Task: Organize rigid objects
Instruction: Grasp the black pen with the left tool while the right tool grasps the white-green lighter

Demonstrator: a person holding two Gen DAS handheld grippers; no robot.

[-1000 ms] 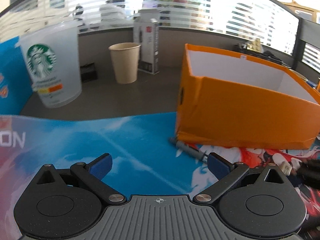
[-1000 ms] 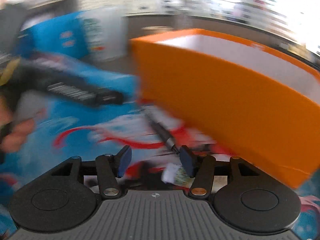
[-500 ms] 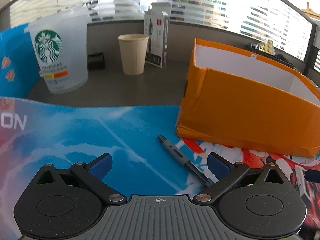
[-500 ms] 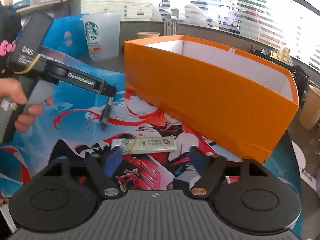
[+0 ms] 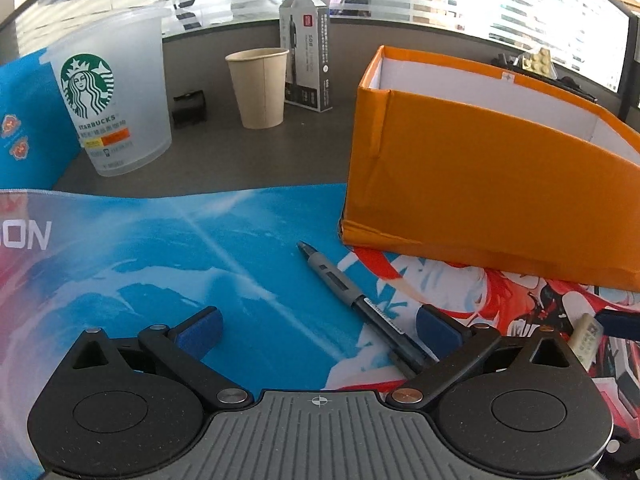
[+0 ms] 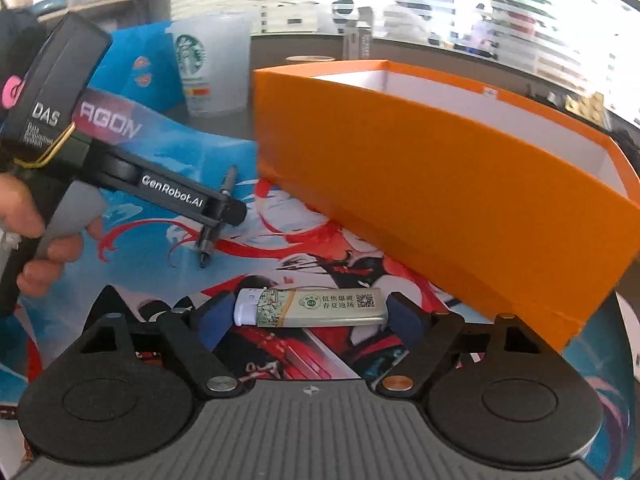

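The lighter (image 6: 312, 307) is seen lying flat on the printed mat (image 6: 280, 240), crosswise between the two blue pads of the right gripper (image 6: 308, 316). The jaws are spread wider than the lighter is long and are closing at this moment; small gaps are still seen at both ends, so the lighter is not pinched. Its body is pale green-grey with a printed label and a small square code, and its white cap points to the left pad.

A dark pen (image 5: 360, 304) is seen on the same mat in the left wrist view. It lies slantwise, with its grey grip and tip pointing away and its rear end just beside the right pad of the left gripper (image 5: 318, 326). These jaws are spread wide, and nothing is pinched by them.

The orange box (image 6: 440, 184) with white inner walls stands on the mat just behind both things. Further back on the grey desk (image 5: 248, 152), a frosted Starbucks cup (image 5: 112, 112), a paper cup (image 5: 260, 88) and a grey pen carton (image 5: 308, 48) are seen standing upright.
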